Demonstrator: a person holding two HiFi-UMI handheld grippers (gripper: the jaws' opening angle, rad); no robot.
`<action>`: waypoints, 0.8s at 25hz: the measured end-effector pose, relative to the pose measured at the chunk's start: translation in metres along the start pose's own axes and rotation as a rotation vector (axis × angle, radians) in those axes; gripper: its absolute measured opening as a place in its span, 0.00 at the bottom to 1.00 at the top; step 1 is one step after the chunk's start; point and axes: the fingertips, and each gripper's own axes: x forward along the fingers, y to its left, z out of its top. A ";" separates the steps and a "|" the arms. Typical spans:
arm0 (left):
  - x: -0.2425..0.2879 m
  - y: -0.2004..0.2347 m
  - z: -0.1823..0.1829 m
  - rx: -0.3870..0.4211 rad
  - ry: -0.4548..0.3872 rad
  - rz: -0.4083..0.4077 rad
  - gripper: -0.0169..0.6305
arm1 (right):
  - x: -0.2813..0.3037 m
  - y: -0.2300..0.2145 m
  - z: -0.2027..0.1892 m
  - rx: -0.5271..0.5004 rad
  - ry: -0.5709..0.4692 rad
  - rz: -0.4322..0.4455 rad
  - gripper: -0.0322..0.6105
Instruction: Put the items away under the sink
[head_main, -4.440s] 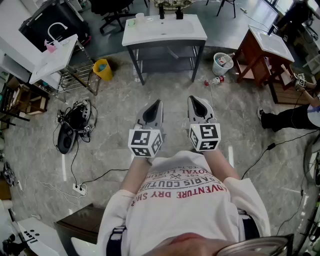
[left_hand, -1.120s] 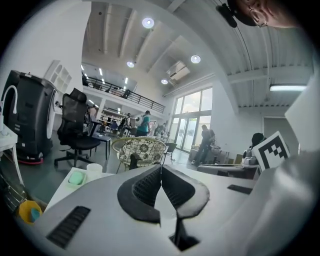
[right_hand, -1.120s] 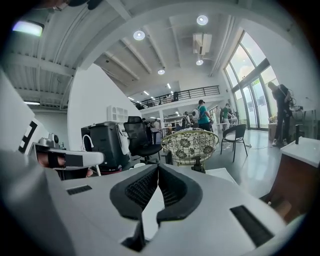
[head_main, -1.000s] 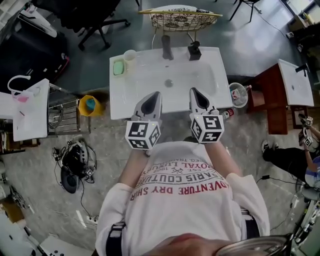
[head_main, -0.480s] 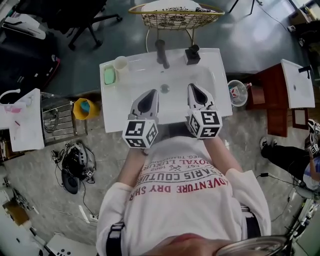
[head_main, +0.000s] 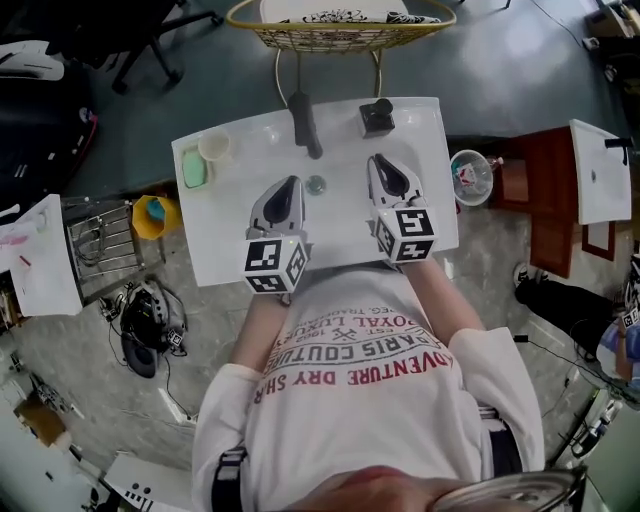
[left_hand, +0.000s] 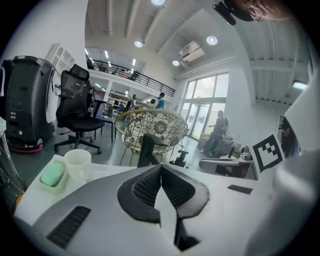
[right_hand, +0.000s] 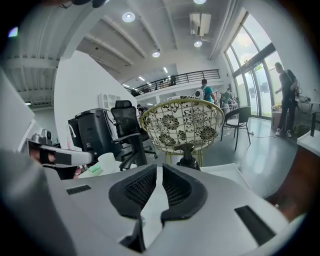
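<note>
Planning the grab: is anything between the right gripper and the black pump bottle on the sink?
Nothing visible. The right gripper, shut, points at the pump bottle with only bare sink between; the faucet stands aside.

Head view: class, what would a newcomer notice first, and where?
The left gripper and the right gripper, each with a marker cube, hover side by side over the white sink, both shut and empty. Green soap and a cup sit at its far left corner; a dark faucet and a pump bottle stand along its far edge.
</note>
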 end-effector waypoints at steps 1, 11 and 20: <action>0.005 0.002 -0.003 -0.002 0.008 0.005 0.06 | 0.007 -0.005 -0.003 -0.003 0.003 -0.004 0.11; 0.048 0.016 -0.030 0.021 0.055 0.038 0.06 | 0.074 -0.067 -0.032 -0.023 0.021 -0.145 0.64; 0.063 0.021 -0.041 -0.010 0.070 0.038 0.06 | 0.125 -0.085 -0.047 -0.067 0.054 -0.146 0.66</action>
